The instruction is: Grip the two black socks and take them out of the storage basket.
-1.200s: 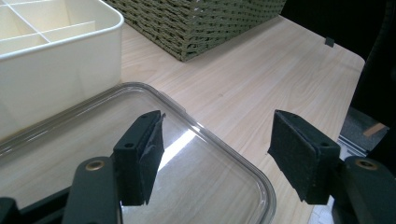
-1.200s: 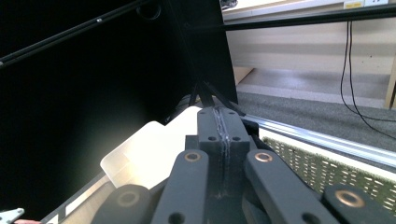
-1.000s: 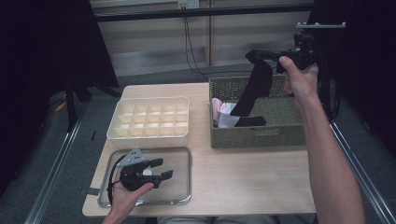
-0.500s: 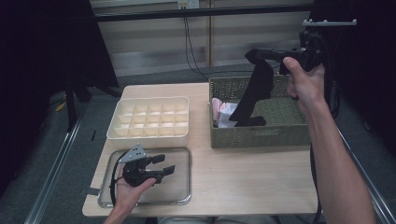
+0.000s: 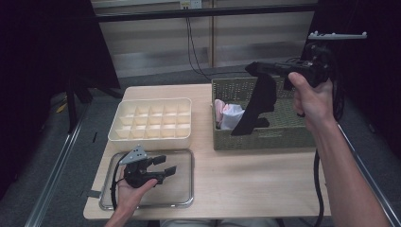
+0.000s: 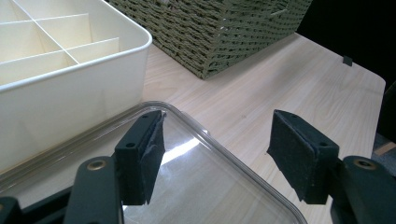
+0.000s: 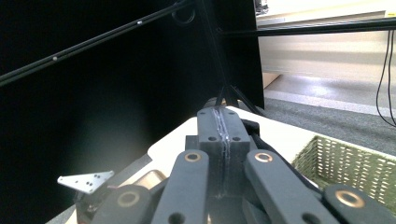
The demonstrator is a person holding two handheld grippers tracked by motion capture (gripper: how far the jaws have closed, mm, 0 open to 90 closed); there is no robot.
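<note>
On the pale wooden bench (image 5: 246, 179), set against dark surroundings, stand a cream divided box (image 5: 151, 123), a metal tray (image 5: 184, 198) and a woven basket (image 5: 265, 137). The right gripper (image 5: 253, 67) clamps a black cloth (image 5: 257, 101) with fingers shut, lifted above the basket. The left gripper (image 5: 163, 163) rests over the tray, fingers wide apart, empty.

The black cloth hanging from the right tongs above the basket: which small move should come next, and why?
Probably lift a little more. The right tongs are shut on the black cloth, but its lower end reaches inside the green basket, near the pale clothes. Once free, it could go toward the tray.
</note>
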